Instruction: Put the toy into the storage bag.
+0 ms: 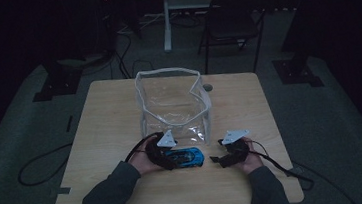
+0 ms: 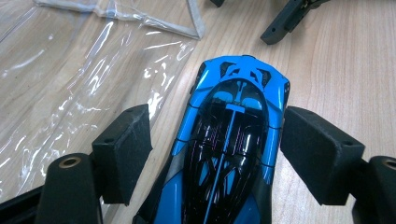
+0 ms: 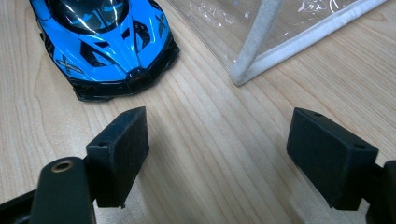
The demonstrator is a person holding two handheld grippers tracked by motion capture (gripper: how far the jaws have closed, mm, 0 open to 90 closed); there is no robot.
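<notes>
The blue toy car [image 2: 231,154] lies on the worktop [image 1: 110,119] beside the clear pouch [image 1: 171,103], lengthwise between the left tool's [image 2: 215,149] released jaws, nose toward the empty, spread right tool [image 3: 217,154]

Blue toy car [image 1: 187,157] between left claw [image 1: 171,155] jaws

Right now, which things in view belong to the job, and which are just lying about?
In the job: blue toy car between the open left tongs; clear bag; right tongs, open.
Lying about: chair; floor cables.
</notes>
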